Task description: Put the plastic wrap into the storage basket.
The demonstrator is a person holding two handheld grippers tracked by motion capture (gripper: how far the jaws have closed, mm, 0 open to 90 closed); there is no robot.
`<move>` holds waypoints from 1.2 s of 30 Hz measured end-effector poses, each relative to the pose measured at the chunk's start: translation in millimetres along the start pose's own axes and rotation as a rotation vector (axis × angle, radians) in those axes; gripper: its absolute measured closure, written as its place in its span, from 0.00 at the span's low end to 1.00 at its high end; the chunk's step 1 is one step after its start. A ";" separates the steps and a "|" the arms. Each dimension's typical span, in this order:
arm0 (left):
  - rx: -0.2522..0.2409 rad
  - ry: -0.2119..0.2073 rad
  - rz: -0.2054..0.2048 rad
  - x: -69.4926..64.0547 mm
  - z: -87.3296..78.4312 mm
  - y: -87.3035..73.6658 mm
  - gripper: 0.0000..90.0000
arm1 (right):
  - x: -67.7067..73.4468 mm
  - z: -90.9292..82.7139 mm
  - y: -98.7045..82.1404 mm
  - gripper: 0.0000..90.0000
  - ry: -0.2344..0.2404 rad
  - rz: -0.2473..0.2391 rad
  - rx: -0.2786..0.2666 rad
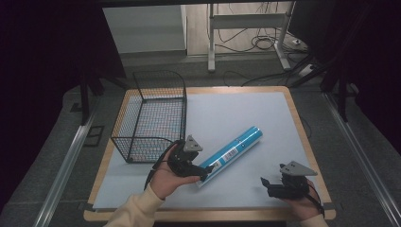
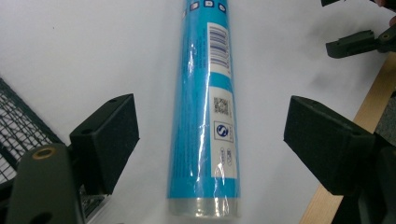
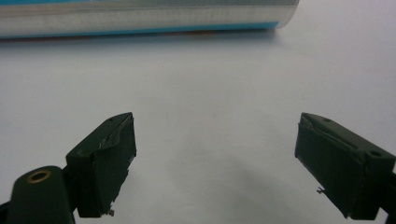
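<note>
Item: blue tube (image 1: 230,152), cylindrical, wrapped in clear film with a white barcode label. It lay flat on the white sheet of the worktop (image 1: 246,113), its long axis running diagonally from its near end by my left hand up and away toward the far right.

Item: my left tool (image 1: 204,171). It sat at the tube's near end, pointing along the tube's length. In the left gripper view the tube (image 2: 205,116) ran straight ahead between my two black pads (image 2: 109,140), which stood wide on either side with white sheet showing in both gaps (nothing was gripped). My left hand was plainly the nearer one to the tube.

Item: my right tool (image 1: 265,183). It rested near the front right edge of the worktop, well apart from the tube, jaws spread wide and empty. In the right gripper view the tube (image 3: 140,18) lay crosswise beyond my pads, with bare sheet between.

Item: black wire basket (image 1: 153,118). It stood upright at the left of the worktop, just beyond my left hand and beside the tube's near end (nothing was visibly in it).

Judgement: a grip would call for closing across the tube's width from the left tool.
</note>
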State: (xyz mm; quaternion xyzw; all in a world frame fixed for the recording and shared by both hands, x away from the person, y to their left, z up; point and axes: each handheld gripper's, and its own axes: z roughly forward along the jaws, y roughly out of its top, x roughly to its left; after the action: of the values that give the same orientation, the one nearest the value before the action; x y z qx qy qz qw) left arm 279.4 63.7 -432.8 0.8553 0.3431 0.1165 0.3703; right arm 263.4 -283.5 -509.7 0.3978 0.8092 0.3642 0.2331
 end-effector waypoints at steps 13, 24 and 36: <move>0.025 -0.002 0.021 -4.0 13.7 25.7 0.19 | -1.2 -0.2 -0.4 0.14 -0.002 0.002 0.005; 0.063 -0.007 0.037 -6.1 28.8 40.8 0.18 | -1.3 -0.7 0.1 0.14 -0.001 0.001 -0.001; 0.152 -0.012 0.056 -8.7 60.3 62.4 0.16 | 0.0 -0.2 0.7 0.14 0.004 -0.002 -0.007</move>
State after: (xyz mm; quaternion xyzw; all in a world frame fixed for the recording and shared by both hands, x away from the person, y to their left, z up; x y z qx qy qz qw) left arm 331.6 -6.1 -429.9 0.8909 0.3246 0.0954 0.3031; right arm 263.6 -283.3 -509.0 0.3955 0.8088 0.3673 0.2334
